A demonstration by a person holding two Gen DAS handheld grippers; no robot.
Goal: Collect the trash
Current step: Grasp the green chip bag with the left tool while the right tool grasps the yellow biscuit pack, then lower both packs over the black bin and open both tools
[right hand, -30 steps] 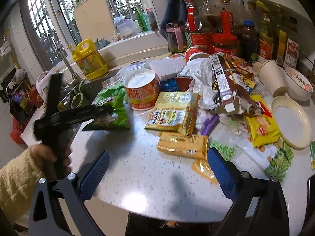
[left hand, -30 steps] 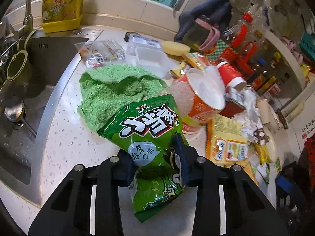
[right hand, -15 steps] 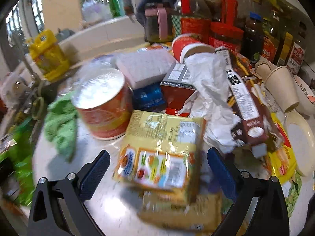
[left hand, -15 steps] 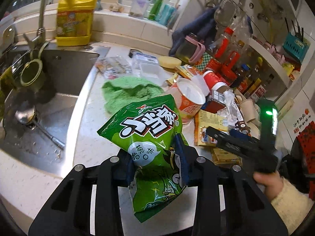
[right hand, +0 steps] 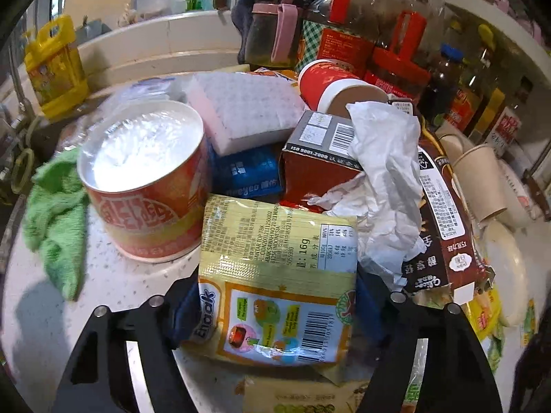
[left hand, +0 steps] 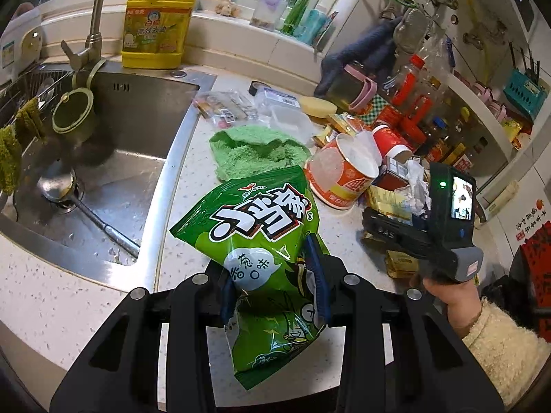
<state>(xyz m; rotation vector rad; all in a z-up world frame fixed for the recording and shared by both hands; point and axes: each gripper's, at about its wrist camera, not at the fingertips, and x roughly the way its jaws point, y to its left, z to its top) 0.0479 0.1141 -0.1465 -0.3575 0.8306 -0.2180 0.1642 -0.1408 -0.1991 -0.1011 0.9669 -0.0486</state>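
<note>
A crinkled green foil snack bag (left hand: 265, 241), low centre, is clamped in the left gripper (left hand: 275, 290), while the right gripper (right hand: 275, 313), jaws just closing, hugs a yellow plastic snack packet (right hand: 275, 275), leaving the speckled white counter (left hand: 69, 296) heaped with wrappers.

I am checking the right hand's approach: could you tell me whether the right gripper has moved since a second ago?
Yes. The right gripper has moved in toward the orange tub, which now looms larger, and its jaws have just been closing with the yellow packet between them.
</note>
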